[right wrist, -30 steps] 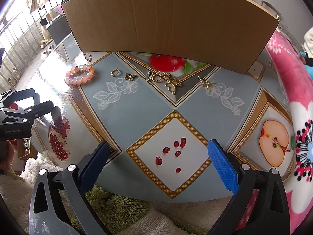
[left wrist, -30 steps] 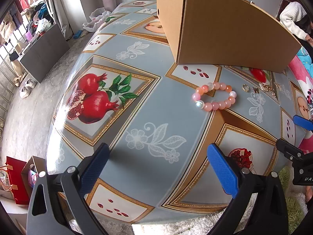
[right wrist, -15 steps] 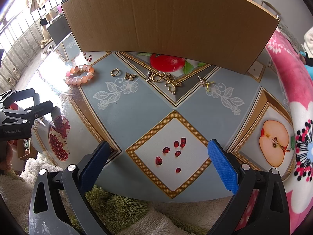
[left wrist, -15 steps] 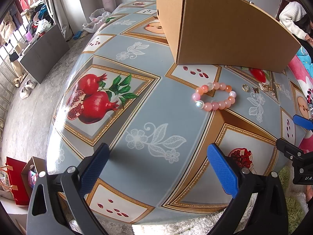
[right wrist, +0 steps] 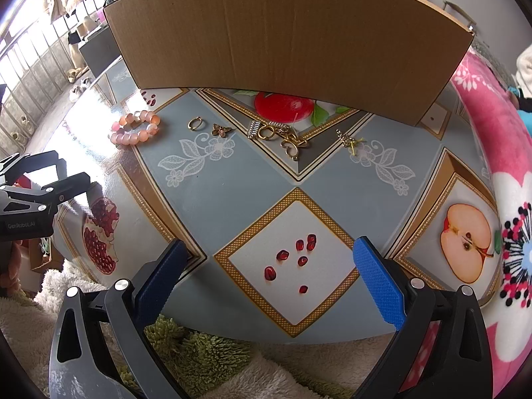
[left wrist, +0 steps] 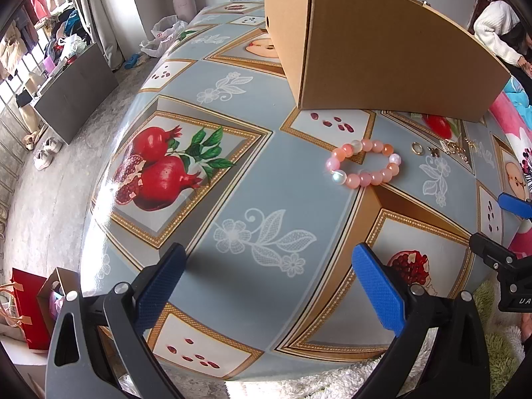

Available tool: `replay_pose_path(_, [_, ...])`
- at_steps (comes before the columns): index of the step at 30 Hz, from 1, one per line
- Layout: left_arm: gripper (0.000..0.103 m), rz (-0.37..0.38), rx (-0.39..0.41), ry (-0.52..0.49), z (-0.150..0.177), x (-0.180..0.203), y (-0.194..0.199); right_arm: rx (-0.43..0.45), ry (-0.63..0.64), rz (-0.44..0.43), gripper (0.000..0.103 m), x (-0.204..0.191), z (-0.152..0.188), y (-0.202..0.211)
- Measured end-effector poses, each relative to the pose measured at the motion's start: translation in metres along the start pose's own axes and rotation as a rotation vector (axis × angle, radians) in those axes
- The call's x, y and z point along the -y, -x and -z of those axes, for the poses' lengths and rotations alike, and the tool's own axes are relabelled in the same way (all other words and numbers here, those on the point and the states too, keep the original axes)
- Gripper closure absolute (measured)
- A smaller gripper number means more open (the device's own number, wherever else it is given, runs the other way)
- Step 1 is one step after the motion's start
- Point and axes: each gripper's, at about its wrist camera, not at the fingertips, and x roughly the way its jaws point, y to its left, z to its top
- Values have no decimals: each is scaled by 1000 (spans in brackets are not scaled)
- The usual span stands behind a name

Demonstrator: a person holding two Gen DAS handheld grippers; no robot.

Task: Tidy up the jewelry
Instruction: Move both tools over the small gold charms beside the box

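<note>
The left wrist view looks from the table's [left wrist: 252, 173] near left edge, slightly down and across toward the far right, over its own open fingers [left wrist: 375, 286]. The right wrist view sits further right at the near edge, facing straight at the box [right wrist: 286, 33], a little nearer to it. Both share the bracelet [left wrist: 364, 163] [right wrist: 135, 127], ring [left wrist: 417, 148] [right wrist: 195, 123], box front [left wrist: 392, 63] and the printed tabletop between; each sees the other gripper at its edge.
</note>
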Motion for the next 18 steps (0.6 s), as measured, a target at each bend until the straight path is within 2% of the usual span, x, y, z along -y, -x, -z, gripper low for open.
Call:
replay_pose_path(5, [4, 6, 24, -14, 1, 0, 0, 14, 3, -10, 8, 3, 2, 0])
replay_pose_path(10, [4, -7, 53, -26, 2, 2, 6, 32, -35, -95, 8, 18, 8, 9])
replay_pose_path(13, [4, 6, 138, -31, 1, 4, 20, 53, -67, -154, 8, 29, 9, 16])
replay_pose_path(18, [6, 124, 273, -64, -11, 20, 45, 134, -78, -202, 9, 45, 5, 36])
